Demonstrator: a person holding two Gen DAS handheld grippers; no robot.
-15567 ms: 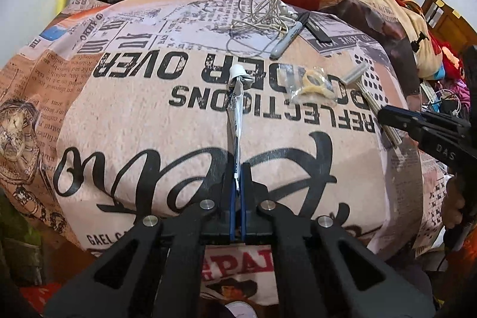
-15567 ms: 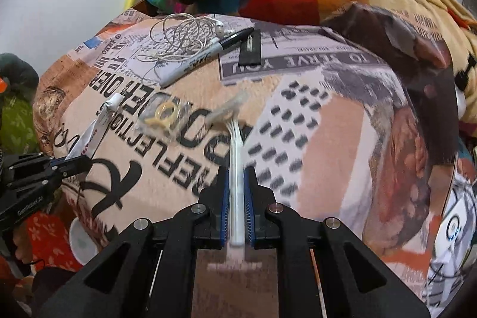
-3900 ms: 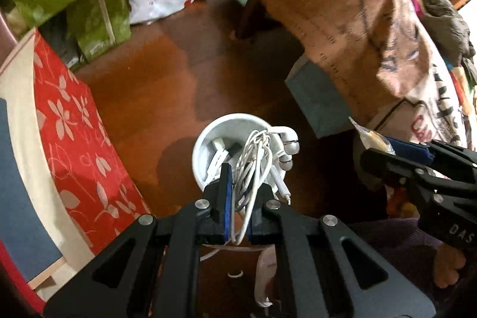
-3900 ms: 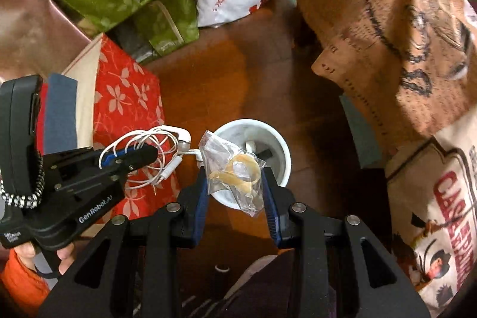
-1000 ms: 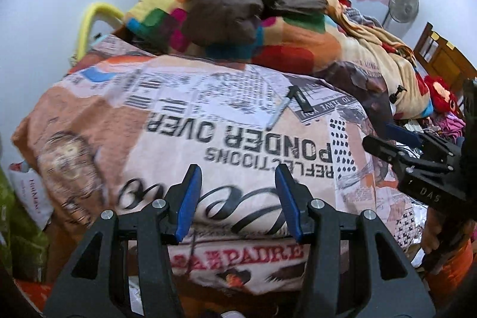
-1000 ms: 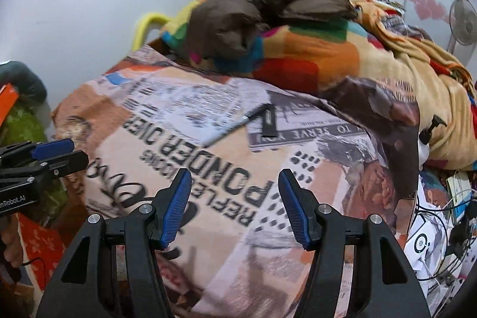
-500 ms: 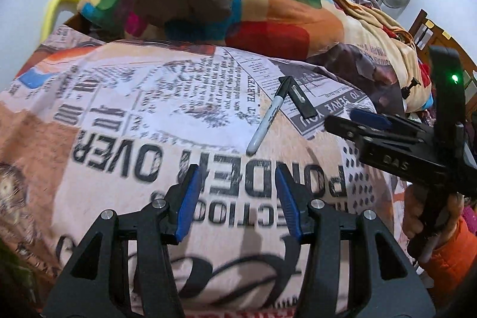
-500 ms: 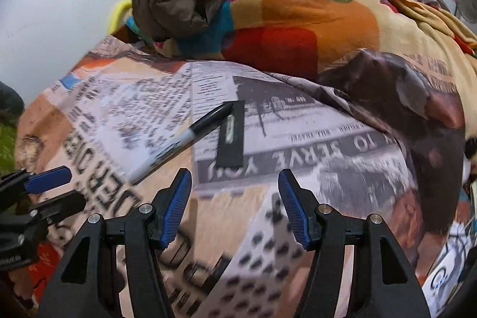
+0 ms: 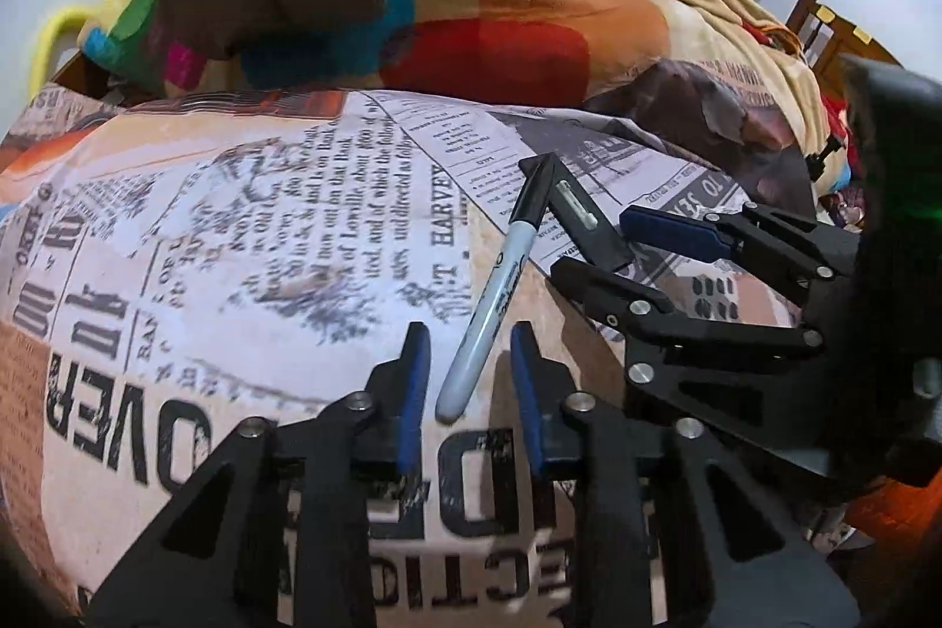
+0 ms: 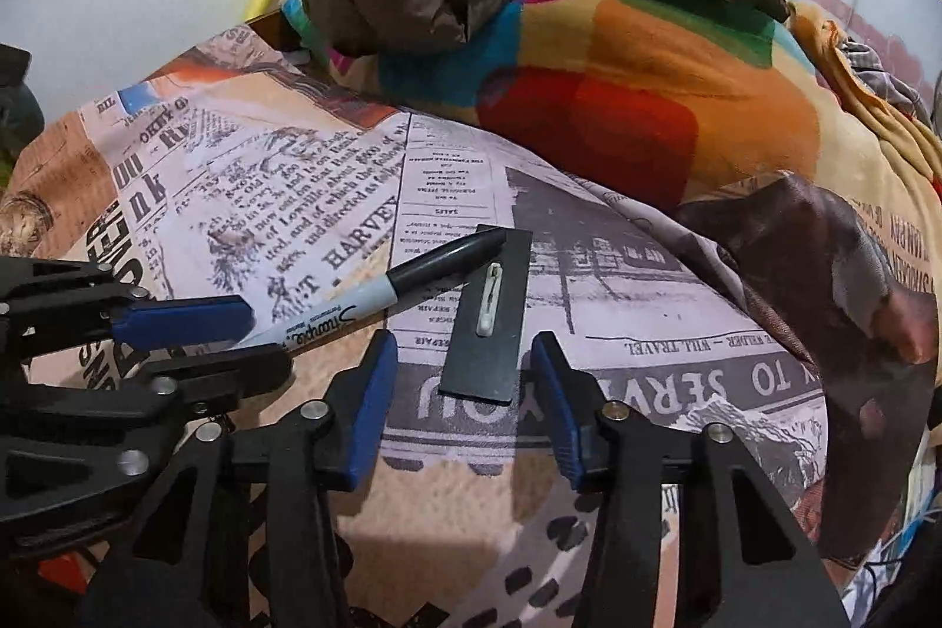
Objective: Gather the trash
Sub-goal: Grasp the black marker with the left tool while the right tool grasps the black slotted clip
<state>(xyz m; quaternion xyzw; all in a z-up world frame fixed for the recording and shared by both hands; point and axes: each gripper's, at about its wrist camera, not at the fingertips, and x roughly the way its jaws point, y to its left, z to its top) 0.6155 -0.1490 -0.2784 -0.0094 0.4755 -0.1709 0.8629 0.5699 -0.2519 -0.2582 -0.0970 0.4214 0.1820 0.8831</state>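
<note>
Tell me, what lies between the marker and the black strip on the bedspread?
Nothing: the marker's cap tip meets the black strip's far corner, with only bare bedspread between them nearer, seen from the right wrist.

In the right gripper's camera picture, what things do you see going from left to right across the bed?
Left gripper → grey marker pen with black cap → flat black rectangular card with a small white clip → dark brown fold of blanket.

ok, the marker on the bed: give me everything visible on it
The marker is a slim pen with a grey-white printed barrel and a black cap, cap on, plastic by the look. It lies flat on the newspaper-print bedspread. Its cap end reaches the corner of the flat black card; whether they touch is unclear. Its barrel end lies between the blue pads of the left hand-held gripper, which have just been closing but do not press it yet.
</note>
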